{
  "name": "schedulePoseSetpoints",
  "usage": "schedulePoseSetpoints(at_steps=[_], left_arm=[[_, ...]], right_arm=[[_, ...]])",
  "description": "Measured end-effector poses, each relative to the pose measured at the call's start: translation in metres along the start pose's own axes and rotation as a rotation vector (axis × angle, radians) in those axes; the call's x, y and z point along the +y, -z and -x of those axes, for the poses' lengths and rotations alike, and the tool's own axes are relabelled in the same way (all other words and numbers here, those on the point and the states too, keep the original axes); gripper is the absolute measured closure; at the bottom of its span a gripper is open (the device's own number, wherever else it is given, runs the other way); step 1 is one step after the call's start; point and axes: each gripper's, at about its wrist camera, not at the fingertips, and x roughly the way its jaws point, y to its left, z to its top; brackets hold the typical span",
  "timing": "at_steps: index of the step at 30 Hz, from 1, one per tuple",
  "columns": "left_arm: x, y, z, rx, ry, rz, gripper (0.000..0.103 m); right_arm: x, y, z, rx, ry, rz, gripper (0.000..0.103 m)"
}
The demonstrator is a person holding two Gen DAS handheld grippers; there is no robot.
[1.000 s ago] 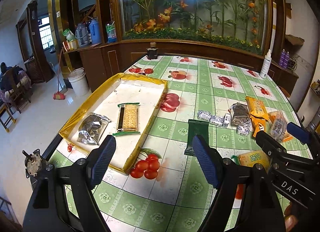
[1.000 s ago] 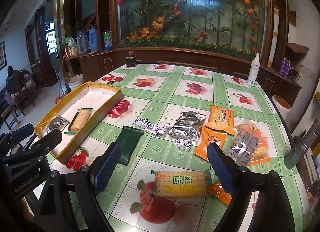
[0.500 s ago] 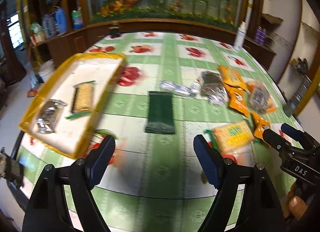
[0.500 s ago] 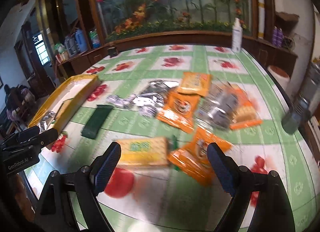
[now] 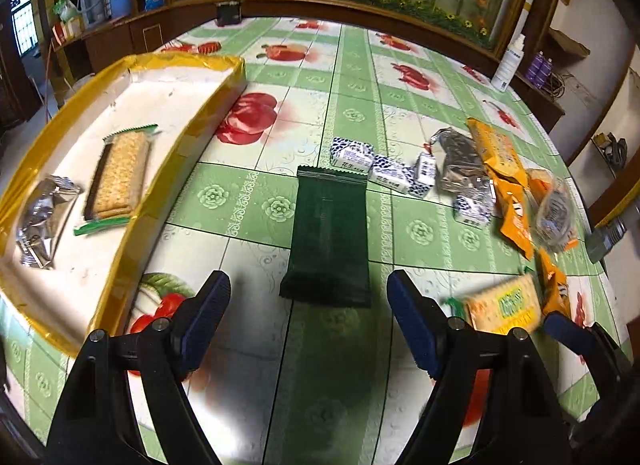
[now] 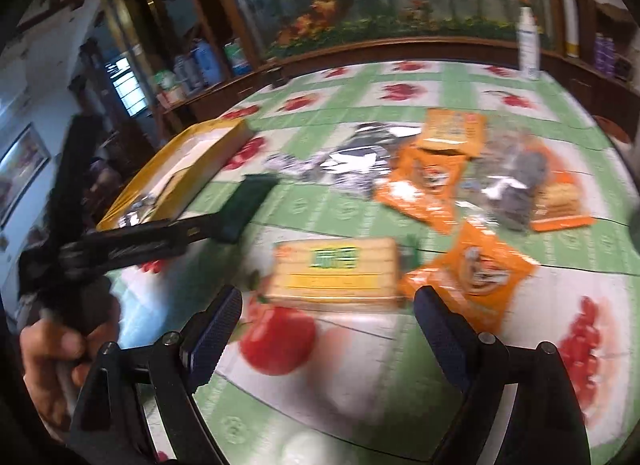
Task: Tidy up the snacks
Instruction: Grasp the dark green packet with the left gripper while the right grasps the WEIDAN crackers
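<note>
Left wrist view: flat dark green snack packet point(image 5: 329, 233), sealed, beyond both grippers' parted, empty jaws.

Tray point(image 5: 188, 145) left of wafer packet point(image 5: 330, 237)

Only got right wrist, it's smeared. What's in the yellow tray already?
Observer: Two items: a clear-wrapped cracker pack with green ends and a crumpled silver foil pouch, flat on the yellow-rimmed tray's white floor.
Operator: Left claw got the dark green packet?
Observer: No. The left claw is open; the dark green flat packet's near end lies between its fingers, not gripped.
Operator: The blue-white blur beyond it?
Observer: Four small blue-and-white wrapped sweets, loose on the tablecloth.
</note>
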Motion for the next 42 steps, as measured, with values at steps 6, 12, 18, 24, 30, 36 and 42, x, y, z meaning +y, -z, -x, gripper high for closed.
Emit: schedulePoseSetpoints(at_steps=[6,12,18,24,30,36,42], left_arm=[[-0.004,-0.011,-0.019,0.026,-0.018,0.002,0.022],[-0.01,-0.022,-0.029,0.035,-0.059,-0.029,0.022],[-0.01,-0.019,-0.03,0.013,-0.075,-0.076,0.022],[0.002,-0.009,-0.022,-0.006,-0.054,-0.095,0.025],[0.009,-0.016,-0.022,0.015,-0.002,-0.083,0.028],[-0.011,-0.025,-0.034,0.023,-0.024,-0.169,0.028],[-0.015,-0.012,-0.026,-0.012,-0.014,-0.181,0.033]], right_arm=[[0.012,-0.021,-0.023,0.025,-0.009,0.194,0.014],[0.014,-0.033,-0.05,0.149,-0.067,0.342,0.013],[-0.005,-0.036,-0.063,0.22,-0.07,0.295,0.014],[0.003,-0.025,-0.044,0.234,-0.127,0.267,0.016],[0.01,-0.011,-0.041,0.266,-0.087,0.338,0.016],[0.002,-0.014,-0.038,0.228,-0.06,0.263,0.045],[-0.008,-0.009,-0.029,0.189,-0.065,0.149,0.055]])
